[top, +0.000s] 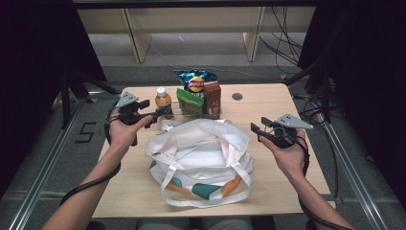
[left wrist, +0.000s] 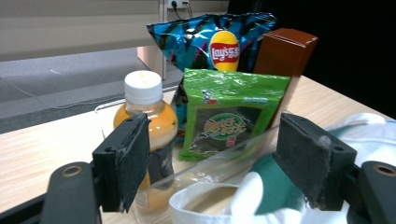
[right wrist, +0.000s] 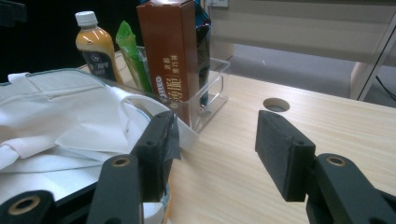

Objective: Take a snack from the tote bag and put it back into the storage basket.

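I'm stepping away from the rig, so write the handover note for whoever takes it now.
Left tongs: open, empty, near the orange drink bottle.
Right tongs: open, empty, right of the white tote bag.
Chip bag, green snack packet and brown carton stand in a clear tray behind the tote.
Done: nothing packed that I can see.
Left: probably load all four into the tote.

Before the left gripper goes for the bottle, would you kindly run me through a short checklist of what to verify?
1. Left gripper jaws open, nothing between the pads: ok.
2. Orange bottle upright, cap on: ok.
3. Bottle clear of the green packet beside it: cannot tell.
4. Right gripper open and off the white bag: ok.
5. Bag mouth open wide enough to take the bottle: cannot tell.
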{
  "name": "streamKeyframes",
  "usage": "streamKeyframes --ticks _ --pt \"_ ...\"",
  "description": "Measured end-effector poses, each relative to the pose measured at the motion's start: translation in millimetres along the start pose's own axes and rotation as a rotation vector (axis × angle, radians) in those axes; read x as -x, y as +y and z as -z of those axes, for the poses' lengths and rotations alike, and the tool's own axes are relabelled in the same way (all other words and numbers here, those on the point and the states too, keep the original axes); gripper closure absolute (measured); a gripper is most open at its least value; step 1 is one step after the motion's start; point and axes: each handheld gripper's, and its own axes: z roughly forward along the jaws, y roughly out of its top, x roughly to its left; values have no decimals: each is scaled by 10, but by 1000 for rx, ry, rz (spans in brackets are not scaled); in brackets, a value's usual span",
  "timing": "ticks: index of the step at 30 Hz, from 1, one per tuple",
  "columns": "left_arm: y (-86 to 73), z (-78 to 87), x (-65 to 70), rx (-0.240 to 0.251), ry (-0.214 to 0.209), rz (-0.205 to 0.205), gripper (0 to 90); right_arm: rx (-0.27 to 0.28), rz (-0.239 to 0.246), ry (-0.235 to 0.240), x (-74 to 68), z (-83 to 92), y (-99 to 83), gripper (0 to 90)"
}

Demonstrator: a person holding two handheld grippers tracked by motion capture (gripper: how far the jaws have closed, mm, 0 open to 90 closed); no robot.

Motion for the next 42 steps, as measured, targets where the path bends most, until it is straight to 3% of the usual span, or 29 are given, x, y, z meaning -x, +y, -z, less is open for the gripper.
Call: streamKeyframes --ticks 4,17,19,20,23,26,27,28,29,30,42 --pt "-51 83 44 -3 -8 -12 254 -7 -16 5 -5 5 2 478" --pt "-187 310 159 5 -37 -19 249 -8 4 -1 -9 1 2 476" --pt "-209 329 167 2 -39 -24 249 -19 -12 -2 -26 6 -2 475" --pt "-228 337 171 1 -43 -23 249 -14 6 -2 -12 2 -1 475" --pt "-276 362 184 -4 -49 -24 249 -19 -18 -2 -27 9 0 475" --pt "-325 402 192 -4 -57 -19 248 -11 0 -1 -9 3 2 474" --pt "-341 416 189 -5 -59 -19 246 -19 -26 -3 -30 7 -3 474" --pt "-356 432 190 -7 -57 -17 246 -15 3 -3 -9 5 -1 474" --pt "-374 444 191 -6 -58 -15 245 -23 -23 -3 -31 9 -4 474" --pt "-394 458 190 -8 -58 -16 245 -15 3 5 -13 0 -2 474" --pt "-692 528 205 -5 -43 -7 240 -14 7 0 -12 -2 -4 469"
